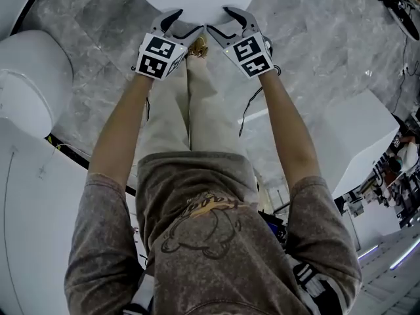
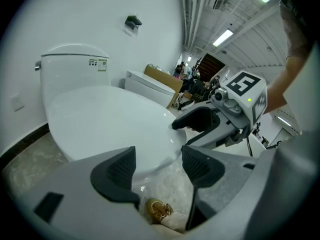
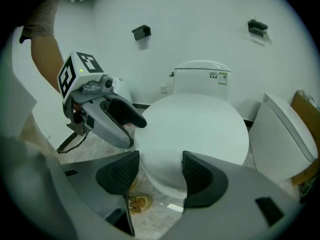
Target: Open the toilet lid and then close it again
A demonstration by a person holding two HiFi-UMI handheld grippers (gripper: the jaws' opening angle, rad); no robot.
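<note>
room: white wall, grey marbled floor. white toilet stood with its cistern against the wall, lid down flat over the bowl. second white toilet stood just beside it. left gripper and right gripper were side by side at the lid's front edge, jaws wide apart, nothing clamped; contact with the lid unclear. gold shoe was on the floor below.

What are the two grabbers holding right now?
Nothing. The left gripper and the right gripper both have their jaws apart near the front edge of the closed toilet lid, not pinching it.
</note>
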